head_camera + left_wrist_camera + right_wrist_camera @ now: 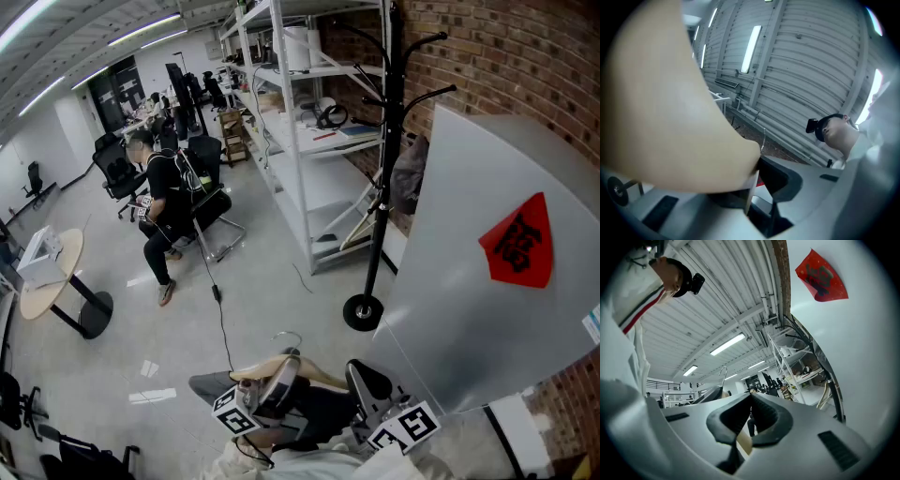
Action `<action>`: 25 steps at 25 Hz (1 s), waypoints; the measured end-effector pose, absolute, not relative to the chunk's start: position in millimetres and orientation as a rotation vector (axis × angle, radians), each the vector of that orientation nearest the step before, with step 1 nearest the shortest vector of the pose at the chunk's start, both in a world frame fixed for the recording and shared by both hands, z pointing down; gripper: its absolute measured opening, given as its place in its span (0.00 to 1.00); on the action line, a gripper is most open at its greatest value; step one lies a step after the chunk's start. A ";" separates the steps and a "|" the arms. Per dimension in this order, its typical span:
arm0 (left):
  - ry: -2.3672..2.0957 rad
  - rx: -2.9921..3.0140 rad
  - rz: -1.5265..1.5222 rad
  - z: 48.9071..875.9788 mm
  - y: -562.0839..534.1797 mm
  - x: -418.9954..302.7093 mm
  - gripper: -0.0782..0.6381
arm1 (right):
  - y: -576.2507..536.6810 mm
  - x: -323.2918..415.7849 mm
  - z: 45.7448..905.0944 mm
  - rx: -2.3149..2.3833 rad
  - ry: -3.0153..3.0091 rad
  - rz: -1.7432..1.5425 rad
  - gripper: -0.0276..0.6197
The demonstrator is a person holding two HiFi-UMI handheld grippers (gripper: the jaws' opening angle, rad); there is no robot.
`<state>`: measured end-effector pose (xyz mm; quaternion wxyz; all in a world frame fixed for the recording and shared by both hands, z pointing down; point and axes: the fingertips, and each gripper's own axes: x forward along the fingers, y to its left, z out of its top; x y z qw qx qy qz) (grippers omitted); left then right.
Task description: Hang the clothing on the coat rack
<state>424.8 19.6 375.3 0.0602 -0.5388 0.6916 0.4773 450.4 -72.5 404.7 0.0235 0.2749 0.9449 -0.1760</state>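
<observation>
- The left gripper [270, 384] is at the bottom of the head view. Its jaws are clamped on a wooden hanger [251, 372], which fills the upper left of the left gripper view [670, 103] and presses against the dark right pad.
- The hanger's wire hook [286, 336] points up and away from the person.
- Dark clothing [323, 408] hangs from the hanger, low between the two grippers.
- The right gripper [367, 384] is just beside the clothing. Its own view shows the jaw tips [751, 397] pressed together, with no cloth between them.
- The black coat rack [386, 150] stands on the floor ahead, well apart from the hanger. Its round base [363, 311] is just beside a grey panel [469, 309].
- The panel carries a red paper [520, 239].
- White shelves [300, 122] stand behind the rack, along a brick wall [525, 56].
- Farther off, a person in black [169, 202] sits on a chair.
</observation>
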 end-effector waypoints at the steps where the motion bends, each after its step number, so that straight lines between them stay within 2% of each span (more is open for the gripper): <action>1: 2.086 -1.633 1.434 373.0 20.4 419.6 0.25 | -71.7 445.2 404.0 0.850 2.924 -0.531 0.08; 25: 1.954 -1.743 1.439 366.1 141.3 174.8 0.25 | 45.6 211.2 392.4 0.636 2.933 -0.398 0.08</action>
